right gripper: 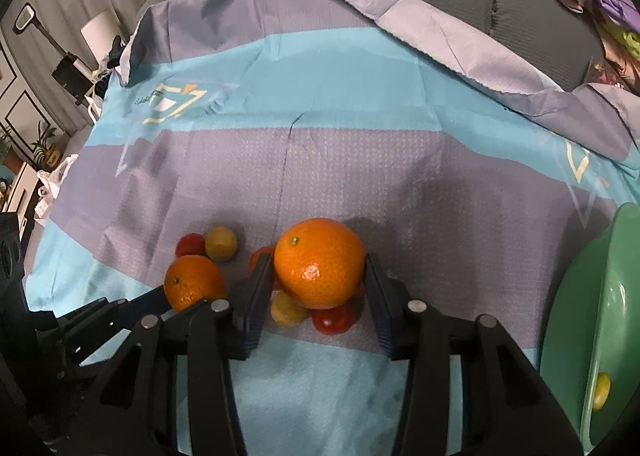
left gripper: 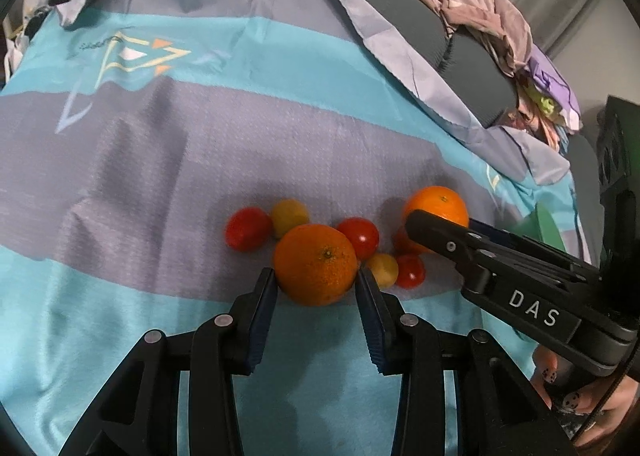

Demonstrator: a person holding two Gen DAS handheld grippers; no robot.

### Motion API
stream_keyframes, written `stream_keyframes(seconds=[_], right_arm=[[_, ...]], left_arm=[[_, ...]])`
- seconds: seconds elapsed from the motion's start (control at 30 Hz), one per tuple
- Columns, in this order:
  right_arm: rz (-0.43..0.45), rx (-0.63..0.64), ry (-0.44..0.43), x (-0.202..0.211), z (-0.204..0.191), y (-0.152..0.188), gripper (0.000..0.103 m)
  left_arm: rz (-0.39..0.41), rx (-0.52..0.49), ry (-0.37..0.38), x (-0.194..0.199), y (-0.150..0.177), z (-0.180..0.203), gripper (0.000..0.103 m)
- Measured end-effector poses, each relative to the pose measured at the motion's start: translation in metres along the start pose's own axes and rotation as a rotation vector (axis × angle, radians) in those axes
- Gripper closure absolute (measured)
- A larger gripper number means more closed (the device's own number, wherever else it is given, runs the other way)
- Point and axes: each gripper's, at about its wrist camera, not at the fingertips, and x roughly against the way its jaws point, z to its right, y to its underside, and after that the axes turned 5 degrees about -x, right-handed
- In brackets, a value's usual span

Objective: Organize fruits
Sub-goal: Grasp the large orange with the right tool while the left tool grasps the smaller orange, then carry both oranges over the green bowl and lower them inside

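We clamp an orange in each gripper, left gripper (left gripper: pixel 316 280) and right gripper (right gripper: pixel 320 276); lifting could scatter cherry tomatoes (right gripper: pixel 334 320) just beneath.

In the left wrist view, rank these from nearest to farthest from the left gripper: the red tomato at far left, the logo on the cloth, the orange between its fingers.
1. Orange, between the left gripper fingertips.
2. Red tomato, up and left.
3. Logo, far upper left on the cloth.

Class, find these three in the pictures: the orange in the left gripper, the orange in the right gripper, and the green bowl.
Left orange (left gripper: pixel 316 264), left wrist view, centre of its peel.
Right orange (right gripper: pixel 320 262), right wrist view, centre of its peel.
Green bowl (right gripper: pixel 580 316), right wrist view, outer wall.
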Motion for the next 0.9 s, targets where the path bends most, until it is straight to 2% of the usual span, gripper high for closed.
stream_keyframes(seconds=[0.2, 0.77, 0.9], right_arm=[[0.014, -0.01, -0.021, 0.009, -0.003, 0.002, 0.057], [0.092, -0.035, -0.051, 0.045, 0.001, 0.008, 0.057], [0.112, -0.045, -0.056, 0.055, 0.004, 0.011, 0.057]], left_arm=[[0.008, -0.021, -0.062, 0.01, -0.002, 0.002, 0.063], [0.094, -0.099, -0.108, 0.036, -0.007, 0.017, 0.063], [0.103, -0.102, -0.094, 0.041, -0.006, 0.02, 0.063]])
